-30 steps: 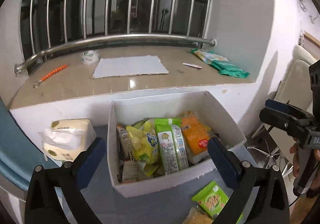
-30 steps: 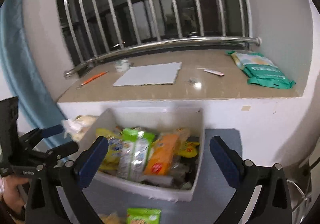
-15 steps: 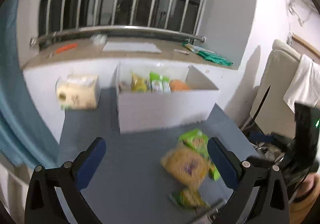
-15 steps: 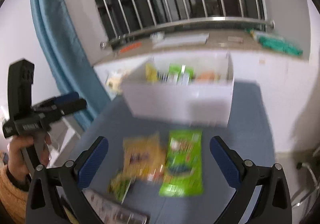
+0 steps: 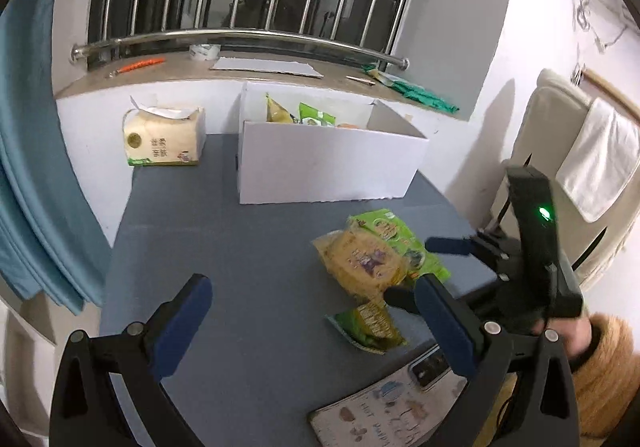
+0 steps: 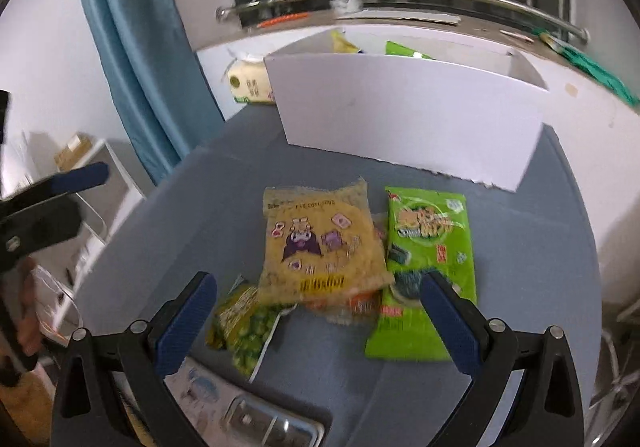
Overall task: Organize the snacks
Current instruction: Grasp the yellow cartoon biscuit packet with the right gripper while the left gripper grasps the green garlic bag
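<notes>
A white cardboard box (image 5: 332, 159) (image 6: 400, 115) stands at the back of the grey table (image 5: 240, 247), with several snack packs (image 5: 280, 111) poking out of it. In front of it lie a yellow pack (image 6: 320, 247) (image 5: 360, 259), a bright green pack (image 6: 428, 259) (image 5: 396, 235) and a small green pea pack (image 6: 244, 327) (image 5: 368, 323). An orange pack (image 6: 356, 303) peeks out under the yellow one. My right gripper (image 6: 318, 323) (image 5: 424, 271) hangs open just above these packs, holding nothing. My left gripper (image 5: 316, 323) is open and empty over bare table to their left.
A tissue pack (image 5: 164, 137) sits left of the box. The windowsill (image 5: 180, 75) behind holds a paper sheet, an orange pen and green bags (image 5: 420, 95). A blue curtain (image 6: 132, 47) hangs left. A booklet with a phone (image 6: 256, 415) lies at the front edge.
Both grippers have drawn back from over the box and come down low near the table's front. The loose packs are now in front of the right gripper. Both stayed open.
</notes>
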Demonstrator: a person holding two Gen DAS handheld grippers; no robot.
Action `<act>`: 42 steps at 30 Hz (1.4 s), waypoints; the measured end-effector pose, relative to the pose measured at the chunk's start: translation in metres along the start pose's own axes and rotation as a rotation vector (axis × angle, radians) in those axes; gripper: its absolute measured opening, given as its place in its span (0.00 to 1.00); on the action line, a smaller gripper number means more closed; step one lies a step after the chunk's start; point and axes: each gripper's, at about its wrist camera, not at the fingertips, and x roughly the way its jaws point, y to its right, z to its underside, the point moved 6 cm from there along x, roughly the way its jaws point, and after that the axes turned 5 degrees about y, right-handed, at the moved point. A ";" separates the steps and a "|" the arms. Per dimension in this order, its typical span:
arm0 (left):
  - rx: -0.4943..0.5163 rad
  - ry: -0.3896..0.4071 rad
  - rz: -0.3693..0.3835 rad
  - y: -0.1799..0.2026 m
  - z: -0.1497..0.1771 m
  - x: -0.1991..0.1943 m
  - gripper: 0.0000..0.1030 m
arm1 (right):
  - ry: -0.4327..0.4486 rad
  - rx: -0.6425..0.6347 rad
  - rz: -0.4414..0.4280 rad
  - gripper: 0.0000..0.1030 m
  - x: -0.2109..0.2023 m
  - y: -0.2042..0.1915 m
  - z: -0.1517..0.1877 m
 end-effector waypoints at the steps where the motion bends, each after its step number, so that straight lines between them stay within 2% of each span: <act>1: 0.002 -0.006 -0.001 0.000 0.002 -0.001 1.00 | -0.013 -0.008 0.000 1.00 0.007 -0.001 -0.001; 8: -0.004 -0.021 -0.016 -0.005 0.015 -0.006 1.00 | -0.081 -0.045 -0.003 1.00 0.038 -0.005 -0.003; 13: 0.000 -0.036 -0.015 -0.004 0.020 -0.005 1.00 | -0.104 -0.012 -0.029 0.99 0.050 0.001 -0.006; 14: 0.007 -0.040 -0.021 -0.004 0.021 -0.004 1.00 | -0.114 -0.004 -0.033 0.94 0.051 0.003 -0.005; 15: 0.010 -0.044 -0.021 -0.003 0.022 -0.003 1.00 | -0.117 -0.006 -0.030 0.76 0.050 0.004 -0.005; 17: 0.012 -0.056 -0.013 -0.002 0.024 0.000 1.00 | -0.114 0.006 -0.043 0.75 0.046 0.007 -0.007; 19: 0.013 -0.065 -0.008 -0.001 0.026 0.003 1.00 | -0.098 0.023 -0.072 0.75 0.036 0.009 -0.007; 21: 0.021 -0.079 -0.001 0.003 0.027 0.008 1.00 | -0.072 0.018 -0.052 0.75 0.024 0.014 -0.010; 24: 0.037 -0.099 0.023 0.014 0.029 0.018 1.00 | -0.025 0.055 -0.065 0.75 -0.001 0.022 -0.015; 29: 0.088 -0.161 0.062 0.040 0.036 0.044 1.00 | 0.048 0.122 -0.073 0.75 -0.046 0.038 -0.015; 32: 0.117 -0.229 0.072 0.056 0.046 0.066 1.00 | 0.082 0.145 -0.058 0.75 -0.069 0.045 -0.007; 35: 0.102 -0.287 0.076 0.064 0.054 0.086 1.00 | 0.108 0.177 -0.046 0.75 -0.086 0.053 0.002; 38: 0.072 -0.337 0.031 0.064 0.061 0.101 1.00 | 0.119 0.209 -0.035 0.75 -0.100 0.059 0.013; 40: 0.041 -0.351 0.029 0.062 0.064 0.106 1.00 | 0.122 0.215 -0.028 0.75 -0.104 0.062 0.018; 42: 0.045 -0.357 0.040 0.063 0.067 0.107 0.95 | 0.121 0.223 -0.018 0.75 -0.107 0.065 0.023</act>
